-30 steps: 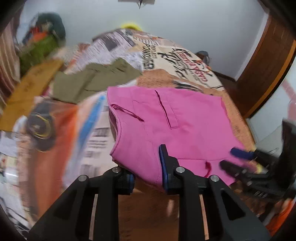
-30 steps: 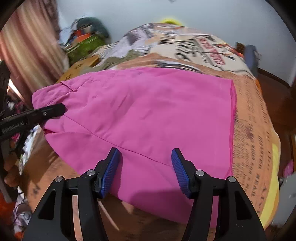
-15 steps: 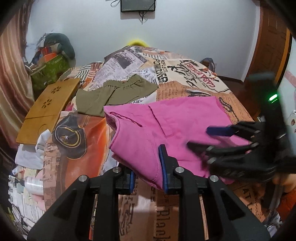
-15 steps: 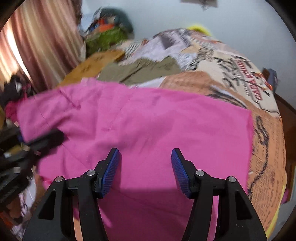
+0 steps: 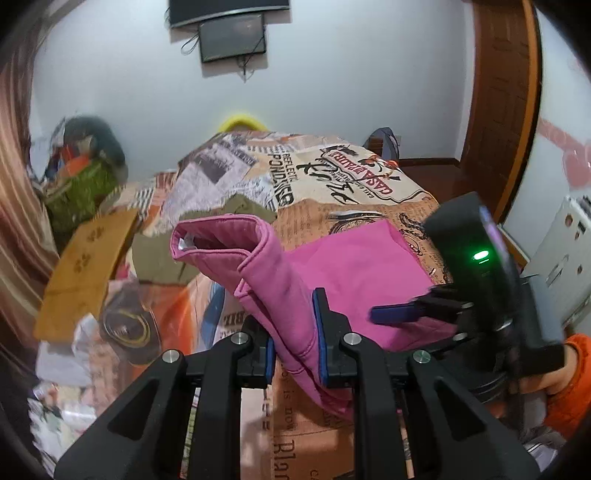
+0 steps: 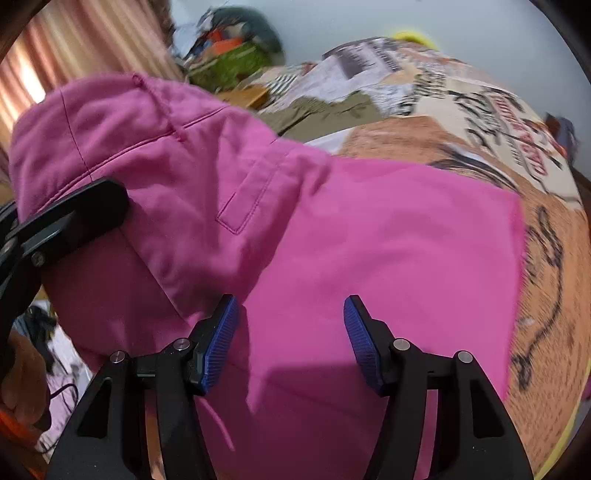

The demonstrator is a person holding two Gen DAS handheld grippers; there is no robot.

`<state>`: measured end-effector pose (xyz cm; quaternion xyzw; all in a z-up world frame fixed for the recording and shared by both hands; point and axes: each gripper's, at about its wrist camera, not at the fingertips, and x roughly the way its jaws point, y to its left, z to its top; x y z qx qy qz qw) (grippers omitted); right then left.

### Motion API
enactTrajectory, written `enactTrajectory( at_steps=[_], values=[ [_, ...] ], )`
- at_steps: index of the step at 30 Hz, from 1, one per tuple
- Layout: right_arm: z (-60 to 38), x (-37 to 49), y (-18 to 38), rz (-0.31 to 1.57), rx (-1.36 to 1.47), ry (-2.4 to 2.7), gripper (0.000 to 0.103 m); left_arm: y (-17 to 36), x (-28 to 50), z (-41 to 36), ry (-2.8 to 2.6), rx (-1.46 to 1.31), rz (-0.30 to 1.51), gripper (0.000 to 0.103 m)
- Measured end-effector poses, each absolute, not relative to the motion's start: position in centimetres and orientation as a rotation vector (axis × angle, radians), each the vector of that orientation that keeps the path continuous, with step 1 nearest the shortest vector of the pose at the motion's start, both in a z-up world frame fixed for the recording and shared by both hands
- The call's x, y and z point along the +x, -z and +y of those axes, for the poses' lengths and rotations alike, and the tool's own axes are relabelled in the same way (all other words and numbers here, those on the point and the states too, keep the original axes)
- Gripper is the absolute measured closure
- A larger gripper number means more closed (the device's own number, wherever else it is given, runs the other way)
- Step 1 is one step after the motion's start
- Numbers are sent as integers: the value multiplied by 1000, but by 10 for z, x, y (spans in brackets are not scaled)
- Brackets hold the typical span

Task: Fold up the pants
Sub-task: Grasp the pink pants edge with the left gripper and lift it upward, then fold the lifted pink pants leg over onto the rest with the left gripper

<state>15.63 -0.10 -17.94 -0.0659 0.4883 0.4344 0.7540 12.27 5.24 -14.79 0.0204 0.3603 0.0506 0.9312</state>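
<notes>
Pink, soft-looking cloth makes up the pants (image 5: 354,280), one pair, lying partly on a bed and partly lifted off it. The waistband end (image 5: 221,236) is raised and curls over into an open tube, with a white label showing inside; stitched seams, a belt loop and a narrow welt pocket (image 6: 243,206) show on the lifted part in the right wrist view. The left gripper (image 5: 295,343) has its blue-padded jaws clamped on a gathered fold of the pants at the near edge, and cloth hangs down below the pads. The right gripper (image 6: 291,339) hovers above the flat part of the pants with its jaws apart and no cloth between them; in the left wrist view it shows at the right, with a green light on its body, held by a hand in an orange sleeve (image 5: 565,384). The bed is covered by a bedspread (image 5: 332,177) printed with newspaper-style lettering in orange, cream and black. Beyond the pants on it lies one olive-green garment (image 6: 325,110), and to the left one flat wooden board (image 5: 85,269) with paw-shaped cut-outs. Further back on the left sits a blurred pile of things with a green bag (image 5: 77,188). The wall is plain and pale; one dark screen (image 5: 232,35) hangs high on it, a brown wooden door (image 5: 498,110) stands at the right, and striped curtains (image 6: 85,40) hang at the left.
</notes>
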Motion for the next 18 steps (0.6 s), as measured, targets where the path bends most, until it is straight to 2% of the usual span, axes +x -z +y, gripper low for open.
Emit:
enactTrajectory(
  at_steps=[5, 11, 18],
  values=[
    [-42, 151, 169, 998, -139, -842, 46, 137, 130, 38, -97, 90, 740, 86],
    [-48, 145, 193, 1046, -140, -859, 45, 127, 141, 19, -54, 83, 738, 86],
    [-62, 146, 192, 1033, -85, -892, 45, 123, 153, -15, 13, 105, 746, 87]
  ],
)
